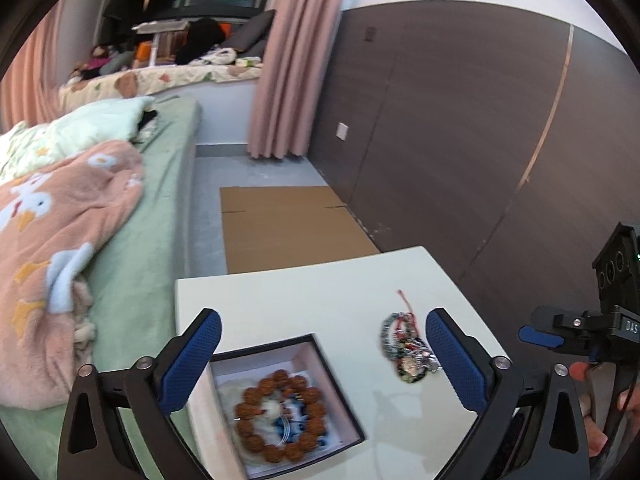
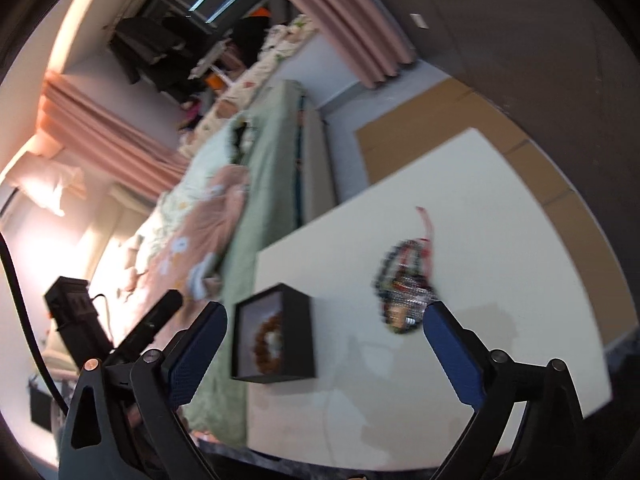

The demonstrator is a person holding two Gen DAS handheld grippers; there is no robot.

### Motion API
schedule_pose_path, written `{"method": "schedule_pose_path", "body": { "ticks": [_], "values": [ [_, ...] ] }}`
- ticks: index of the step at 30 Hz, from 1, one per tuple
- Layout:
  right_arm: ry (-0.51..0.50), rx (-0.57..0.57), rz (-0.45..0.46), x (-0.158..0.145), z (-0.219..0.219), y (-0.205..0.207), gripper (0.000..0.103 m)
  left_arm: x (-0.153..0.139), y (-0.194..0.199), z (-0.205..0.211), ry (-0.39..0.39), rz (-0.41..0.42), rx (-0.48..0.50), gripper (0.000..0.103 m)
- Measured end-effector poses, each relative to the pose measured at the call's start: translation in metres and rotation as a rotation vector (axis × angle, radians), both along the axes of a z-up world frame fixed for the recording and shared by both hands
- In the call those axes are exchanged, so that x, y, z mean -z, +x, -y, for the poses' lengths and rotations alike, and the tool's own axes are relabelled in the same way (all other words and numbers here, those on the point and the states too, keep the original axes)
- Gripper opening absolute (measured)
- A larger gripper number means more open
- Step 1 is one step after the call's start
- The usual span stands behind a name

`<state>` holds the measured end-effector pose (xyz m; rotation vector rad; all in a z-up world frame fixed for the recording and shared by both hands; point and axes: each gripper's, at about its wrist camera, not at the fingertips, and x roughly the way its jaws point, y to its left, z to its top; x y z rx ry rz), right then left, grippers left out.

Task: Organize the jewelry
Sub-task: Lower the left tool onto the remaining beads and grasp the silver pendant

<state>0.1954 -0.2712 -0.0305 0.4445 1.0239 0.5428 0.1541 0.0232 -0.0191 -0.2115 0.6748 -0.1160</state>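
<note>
A black box (image 1: 344,390) with a white lining stands on the white table (image 1: 320,288). A brown bead bracelet (image 1: 280,416) lies inside it over blue and white pieces. A tangled pile of jewelry (image 1: 406,346) with a red cord lies on the table to the box's right. My left gripper (image 1: 322,334) is open and empty above the box and the pile. My right gripper (image 2: 324,326) is open and empty above the table, with the box (image 2: 298,332) and the pile (image 2: 404,284) ahead. The right gripper also shows at the right edge of the left wrist view (image 1: 538,336).
A bed (image 1: 132,248) with a green sheet and a pink blanket (image 1: 52,248) lies left of the table. Flat cardboard (image 1: 288,228) lies on the floor beyond the table. A dark wood wall (image 1: 460,140) and a pink curtain (image 1: 288,60) stand to the right.
</note>
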Motion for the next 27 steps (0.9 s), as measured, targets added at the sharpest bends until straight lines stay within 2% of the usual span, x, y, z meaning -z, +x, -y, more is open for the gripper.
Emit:
{"method": "schedule_pose_path", "body": {
  "ticks": [3,5,8,15,22,25,27],
  "values": [
    [-0.016,0.022,-0.013,0.002,0.015,-0.002,0.099,0.007,0.008,0.015,-0.006,-0.019,0.024,0.089],
    [-0.014,0.036,-0.031,0.006,0.025,-0.002,0.099,0.013,0.015,0.025,-0.026,-0.045,0.05,0.077],
    [-0.018,0.076,-0.055,0.012,0.038,-0.001,0.099,0.02,0.022,0.042,-0.031,-0.06,0.091,0.075],
    [-0.001,0.169,-0.097,0.02,0.075,0.003,0.099,0.04,0.032,0.091,0.025,-0.1,0.188,0.073],
    [0.024,0.19,-0.114,0.022,0.09,0.005,0.099,0.064,0.038,0.133,0.078,-0.138,0.262,0.067],
    [0.029,0.189,-0.109,0.022,0.092,0.007,0.099,0.077,0.043,0.146,0.062,-0.168,0.289,0.055],
    [0.026,0.195,-0.11,0.023,0.094,0.007,0.099,0.085,0.047,0.15,0.055,-0.195,0.293,0.052]
  ]
}}
